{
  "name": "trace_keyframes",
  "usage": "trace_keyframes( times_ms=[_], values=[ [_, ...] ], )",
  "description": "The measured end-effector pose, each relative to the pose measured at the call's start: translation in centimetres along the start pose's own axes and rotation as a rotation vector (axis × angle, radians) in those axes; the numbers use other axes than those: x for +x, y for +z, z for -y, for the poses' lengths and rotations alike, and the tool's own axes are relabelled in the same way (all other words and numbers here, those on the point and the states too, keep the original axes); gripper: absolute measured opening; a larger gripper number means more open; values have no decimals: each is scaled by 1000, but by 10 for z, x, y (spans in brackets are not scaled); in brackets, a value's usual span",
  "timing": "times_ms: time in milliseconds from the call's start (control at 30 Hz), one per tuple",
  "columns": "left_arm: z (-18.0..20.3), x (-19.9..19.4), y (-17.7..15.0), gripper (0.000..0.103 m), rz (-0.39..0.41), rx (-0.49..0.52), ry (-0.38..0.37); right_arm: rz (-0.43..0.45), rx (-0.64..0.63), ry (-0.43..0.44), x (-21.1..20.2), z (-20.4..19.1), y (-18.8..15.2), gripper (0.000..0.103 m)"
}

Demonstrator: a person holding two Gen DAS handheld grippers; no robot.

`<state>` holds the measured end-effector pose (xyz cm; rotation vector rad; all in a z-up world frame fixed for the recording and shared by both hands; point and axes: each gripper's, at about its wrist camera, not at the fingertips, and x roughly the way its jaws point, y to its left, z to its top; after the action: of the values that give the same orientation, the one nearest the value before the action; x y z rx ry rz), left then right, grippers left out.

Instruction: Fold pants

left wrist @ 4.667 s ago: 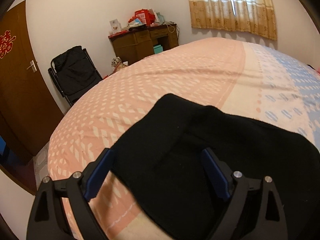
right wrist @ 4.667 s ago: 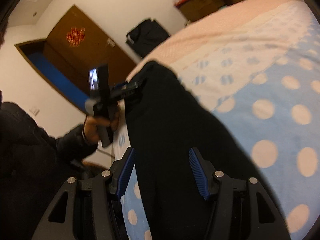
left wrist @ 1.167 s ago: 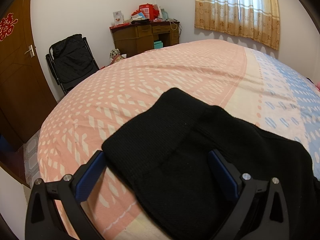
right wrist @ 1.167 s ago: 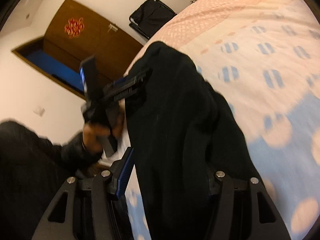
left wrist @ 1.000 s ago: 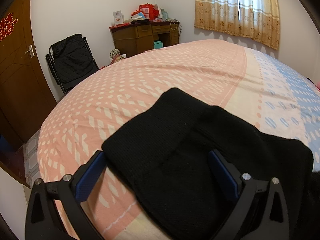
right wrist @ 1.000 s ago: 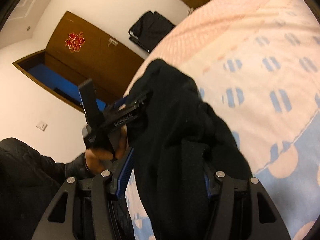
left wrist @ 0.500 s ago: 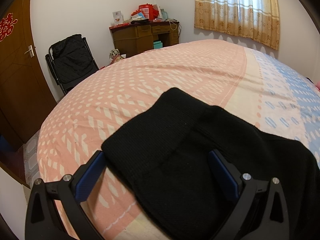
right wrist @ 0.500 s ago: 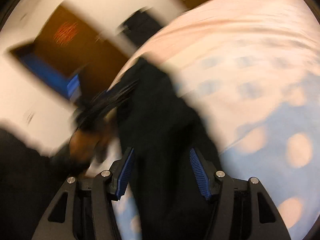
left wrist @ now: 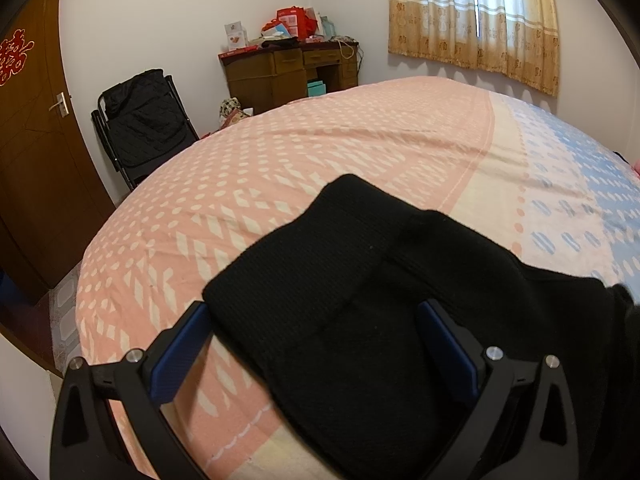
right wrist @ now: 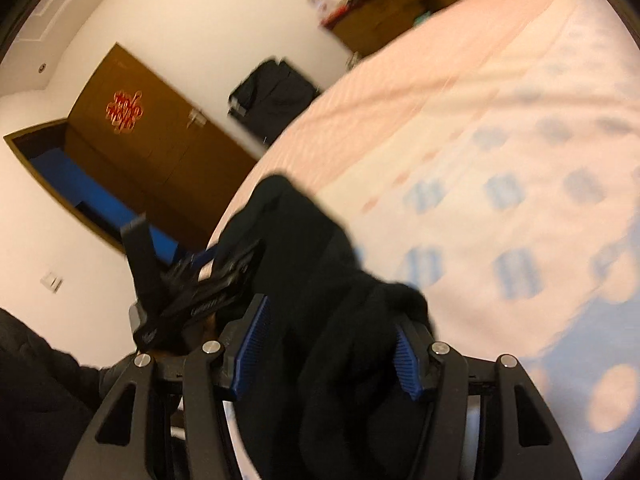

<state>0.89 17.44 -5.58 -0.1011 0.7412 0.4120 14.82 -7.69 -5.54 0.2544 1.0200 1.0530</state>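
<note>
Black pants (left wrist: 360, 296) lie on the bed near its front edge, one end folded into a thick flap. My left gripper (left wrist: 320, 344) is open, its blue fingers (left wrist: 180, 340) standing on either side of that flap. In the right wrist view the pants (right wrist: 320, 320) are bunched up between my right gripper's (right wrist: 328, 352) blue fingers (right wrist: 250, 344). The view is blurred and I cannot tell whether the fingers press the cloth. The left gripper (right wrist: 200, 292) shows at the left of that view, at the pants' far end.
The bed sheet (left wrist: 320, 152) is pink with white marks, turning cream and blue to the right. A black folding chair (left wrist: 140, 124), a wooden desk (left wrist: 292, 72) with clutter and a brown door (left wrist: 28, 140) stand beyond the bed. Curtains (left wrist: 476, 16) hang at the back right.
The left gripper has stayed still. The right gripper has swung quickly, and the pants end in it has bunched up closer to the left gripper.
</note>
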Motion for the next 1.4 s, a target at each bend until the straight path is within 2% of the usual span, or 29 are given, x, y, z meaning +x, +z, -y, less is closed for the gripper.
trace_keyframes(
  times_ms=[67,100,167,200,267,333,400,433,567,700,767,800,833,867,933,1033,1133,1233,1300,1333,1400],
  values=[
    [1,0,0,103,0,7,9,7,1,-24,-6,6,2,57],
    [2,0,0,103,2,11,15,7,-12,-66,-11,10,1,56],
    [3,-1,-1,103,4,13,17,25,-64,-239,-12,16,0,56],
    [3,0,0,103,2,11,13,58,-56,-284,-19,24,2,56],
    [2,1,1,103,-4,8,4,102,81,-239,-35,48,10,56],
    [2,1,2,103,-8,7,-3,154,158,-300,-59,64,14,55],
    [0,1,3,103,-11,6,-15,186,146,-367,-89,57,11,40],
    [-2,1,3,103,-15,4,-23,170,111,-407,-101,45,6,23],
    [-1,2,4,103,-20,13,-21,127,5,-475,-133,-1,-38,21],
    [-1,2,6,103,-29,18,-21,4,-113,-617,-141,-26,-103,21],
    [-1,3,8,103,-35,30,-27,-63,-91,-791,-139,-14,-133,19],
    [-2,3,9,103,-39,40,-32,-40,-57,-842,-147,-9,-145,19],
    [-3,4,10,103,-43,51,-40,45,13,-864,-165,-7,-158,18],
    [-4,5,11,103,-46,58,-46,54,66,-923,-175,-2,-166,14],
    [-8,6,13,103,-58,61,-61,123,135,-985,-198,3,-183,14],
    [-15,10,15,103,-76,43,-93,229,246,-926,-226,7,-202,13],
    [-19,8,19,103,-73,33,-94,369,231,-974,-235,-20,-208,18],
    [-19,-8,20,102,-11,62,-109,378,225,-895,-238,-40,-221,23],
    [-16,-18,19,102,32,84,-114,386,274,-885,-250,-42,-234,24],
    [-12,-20,19,102,39,107,-109,410,307,-897,-262,-42,-243,24],
    [-8,-18,18,102,21,129,-95,477,386,-981,-296,-43,-270,24]
  ],
)
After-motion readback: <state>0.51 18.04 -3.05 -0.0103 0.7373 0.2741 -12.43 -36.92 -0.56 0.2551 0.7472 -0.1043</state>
